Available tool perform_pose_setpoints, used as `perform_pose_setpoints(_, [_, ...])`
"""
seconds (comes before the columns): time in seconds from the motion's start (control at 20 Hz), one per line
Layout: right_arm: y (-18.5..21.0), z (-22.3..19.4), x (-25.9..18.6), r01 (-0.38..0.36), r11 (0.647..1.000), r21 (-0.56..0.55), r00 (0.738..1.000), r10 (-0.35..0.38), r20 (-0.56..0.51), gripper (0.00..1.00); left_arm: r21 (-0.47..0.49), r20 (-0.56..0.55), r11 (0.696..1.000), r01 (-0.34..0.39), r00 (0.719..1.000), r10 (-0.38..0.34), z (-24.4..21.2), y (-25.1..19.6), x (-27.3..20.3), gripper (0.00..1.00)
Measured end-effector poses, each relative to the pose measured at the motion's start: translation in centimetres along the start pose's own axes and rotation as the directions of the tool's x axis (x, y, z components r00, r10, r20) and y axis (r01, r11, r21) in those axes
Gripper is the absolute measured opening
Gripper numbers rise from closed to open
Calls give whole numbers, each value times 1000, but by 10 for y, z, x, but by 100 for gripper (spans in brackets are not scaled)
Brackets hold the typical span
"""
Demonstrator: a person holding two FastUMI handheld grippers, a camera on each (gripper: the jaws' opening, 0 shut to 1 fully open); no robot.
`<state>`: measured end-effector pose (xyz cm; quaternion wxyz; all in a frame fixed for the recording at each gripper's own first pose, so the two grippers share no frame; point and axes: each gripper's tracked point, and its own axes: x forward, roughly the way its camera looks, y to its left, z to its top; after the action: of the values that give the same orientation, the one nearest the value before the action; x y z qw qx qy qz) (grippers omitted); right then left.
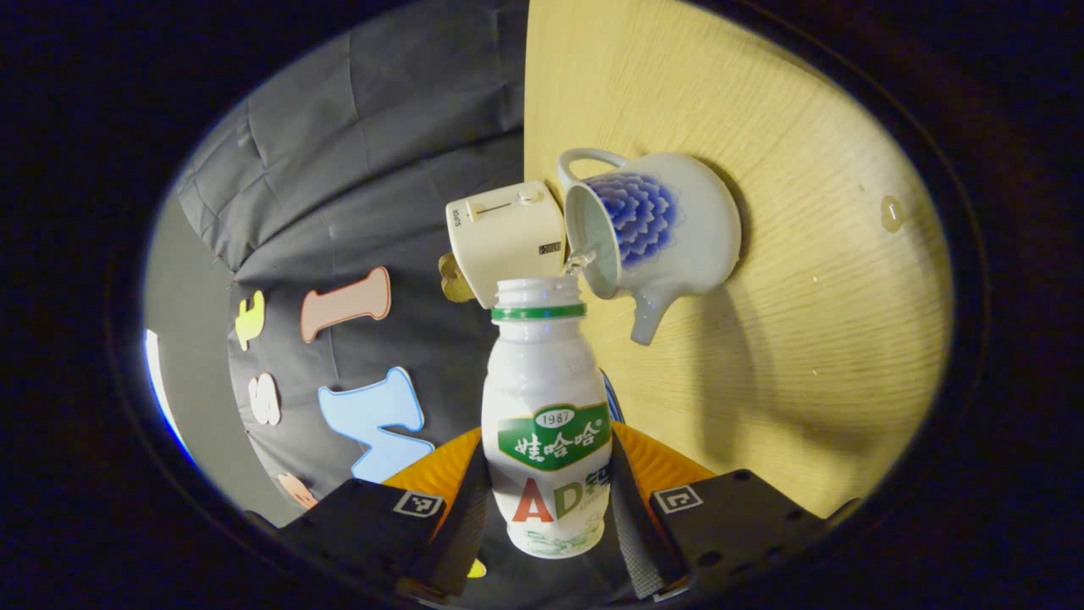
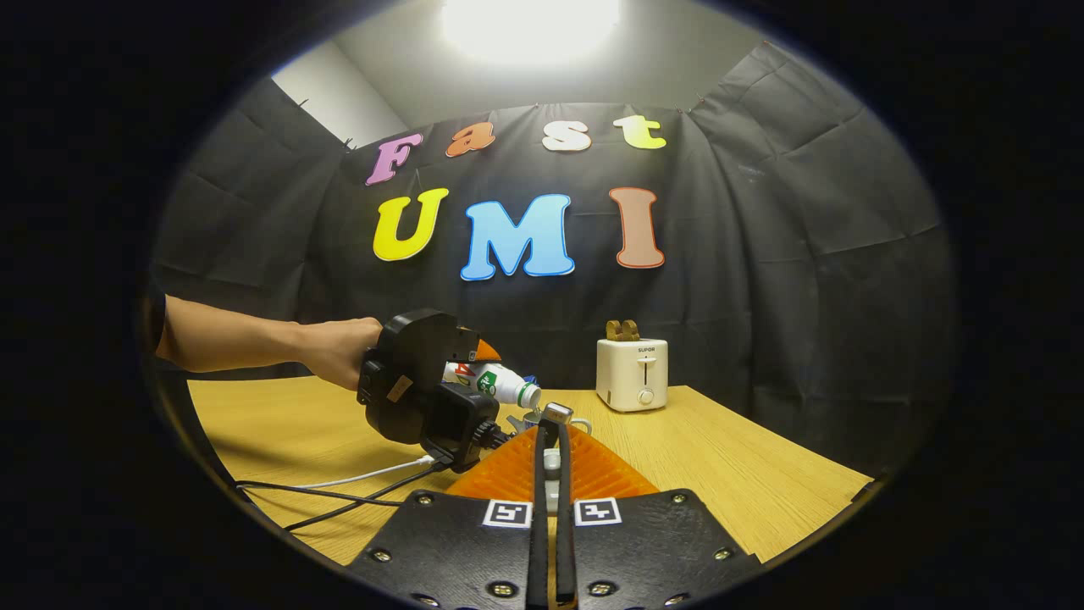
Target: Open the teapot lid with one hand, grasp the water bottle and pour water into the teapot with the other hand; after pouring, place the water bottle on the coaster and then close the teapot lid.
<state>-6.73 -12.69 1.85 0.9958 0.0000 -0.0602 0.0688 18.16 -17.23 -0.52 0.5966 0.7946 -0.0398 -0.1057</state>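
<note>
In the left gripper view my left gripper (image 1: 549,453) is shut on a white water bottle (image 1: 546,424) with a green label and no cap. The bottle is tipped over, its mouth right beside the open top of the white teapot (image 1: 677,233) with a blue pattern. A thin trickle of water runs from the mouth into the pot. In the right gripper view a hand holds that left gripper (image 2: 423,390) with the tilted bottle (image 2: 495,381) above the teapot's handle (image 2: 581,421). My right gripper (image 2: 555,419) is shut on a small white piece, which looks like the teapot lid (image 2: 551,463).
A cream toaster (image 2: 632,373) stands at the back of the wooden table (image 2: 728,474), just behind the teapot. Black and white cables (image 2: 339,496) trail across the table's left side. A drop of water (image 1: 891,212) lies on the wood.
</note>
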Motion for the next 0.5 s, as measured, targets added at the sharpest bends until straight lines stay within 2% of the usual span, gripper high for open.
perform_pose_setpoints(0.45, [1,2,-2,0,1000,-3,1000,0,5,4,45,10,999,-29,1000,29,2,3,0,80])
perform_pose_setpoints(0.5, [1,3,-2,0,1000,-4,1000,0,7,4,56,4,998,-31,1000,31,0,5,1,75])
